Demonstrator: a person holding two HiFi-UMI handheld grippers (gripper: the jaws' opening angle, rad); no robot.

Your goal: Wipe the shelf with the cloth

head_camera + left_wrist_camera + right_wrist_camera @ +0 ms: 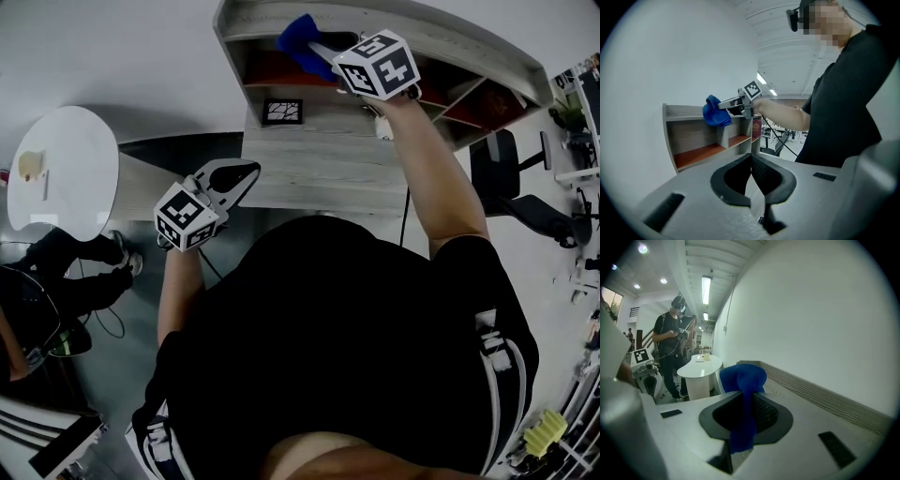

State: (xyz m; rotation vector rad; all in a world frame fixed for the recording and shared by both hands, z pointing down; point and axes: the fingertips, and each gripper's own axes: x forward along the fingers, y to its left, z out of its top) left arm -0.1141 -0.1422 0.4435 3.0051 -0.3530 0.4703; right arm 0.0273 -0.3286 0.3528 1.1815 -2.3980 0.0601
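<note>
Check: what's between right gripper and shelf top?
The blue cloth, clamped in the right gripper and bunched over the shelf top, per the right gripper view.

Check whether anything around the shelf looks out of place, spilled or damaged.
Nothing stands out. The right gripper is shut on the blue cloth at the top board of the shelf. The left gripper is shut and empty, away from it. No spill or damage shows.

The grey shelf (469, 47) stands against a white wall (670, 56). Its compartments have red-orange floors. A blue cloth (300, 39) rests at the top board's front edge, and a patterned tile (283, 111) sits on the lower ledge.
</note>
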